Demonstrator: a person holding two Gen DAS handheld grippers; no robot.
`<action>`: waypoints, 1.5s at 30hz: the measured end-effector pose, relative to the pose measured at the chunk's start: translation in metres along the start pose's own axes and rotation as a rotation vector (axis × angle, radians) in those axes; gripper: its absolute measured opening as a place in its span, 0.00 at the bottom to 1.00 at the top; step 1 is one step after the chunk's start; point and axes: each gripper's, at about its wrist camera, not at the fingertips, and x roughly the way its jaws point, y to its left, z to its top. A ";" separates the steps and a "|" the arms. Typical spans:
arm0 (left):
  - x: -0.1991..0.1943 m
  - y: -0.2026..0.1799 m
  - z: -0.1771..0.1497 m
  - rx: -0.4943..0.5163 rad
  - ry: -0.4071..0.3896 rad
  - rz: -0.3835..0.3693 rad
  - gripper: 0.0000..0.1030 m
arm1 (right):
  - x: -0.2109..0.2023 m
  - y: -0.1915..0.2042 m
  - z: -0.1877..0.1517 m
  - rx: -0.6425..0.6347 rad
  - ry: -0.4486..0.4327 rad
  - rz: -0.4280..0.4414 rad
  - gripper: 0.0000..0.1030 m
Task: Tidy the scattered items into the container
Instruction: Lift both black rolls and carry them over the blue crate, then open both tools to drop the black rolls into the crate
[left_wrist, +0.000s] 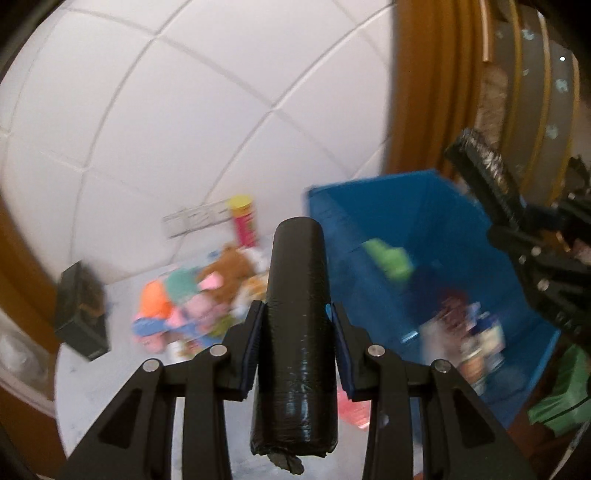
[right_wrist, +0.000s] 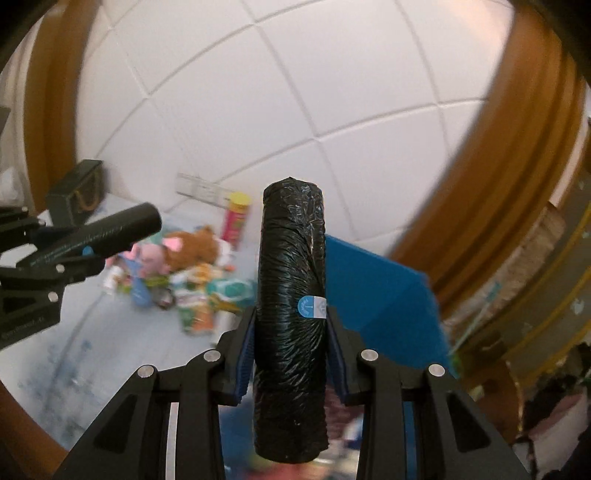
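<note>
While both claws carry a black roll of bags, the left claw (left_wrist: 295, 332) pinches its roll (left_wrist: 295, 332) mid-length and the right claw (right_wrist: 290, 339) clamps a crinkly one (right_wrist: 290, 314) above the blue bin (left_wrist: 443, 229). Light, slick film, I'd judge; mid-body grips suit. Toys (right_wrist: 184, 254) and a can (right_wrist: 236, 218) crowd the bench (left_wrist: 122, 387) beside the bin.

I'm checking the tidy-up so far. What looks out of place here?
A heap of toys and packets still lies on the table beside the blue bin. Each gripper, left and right, holds a black bag roll.
</note>
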 end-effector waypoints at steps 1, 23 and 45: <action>0.004 -0.020 0.009 0.005 0.005 -0.011 0.33 | 0.002 -0.022 -0.006 0.005 0.010 -0.006 0.33; 0.107 -0.240 0.016 0.140 0.231 -0.069 0.33 | 0.100 -0.219 -0.146 0.060 0.247 0.160 0.33; 0.083 -0.243 -0.051 0.186 0.223 -0.025 0.80 | 0.086 -0.209 -0.196 0.061 0.255 0.216 1.00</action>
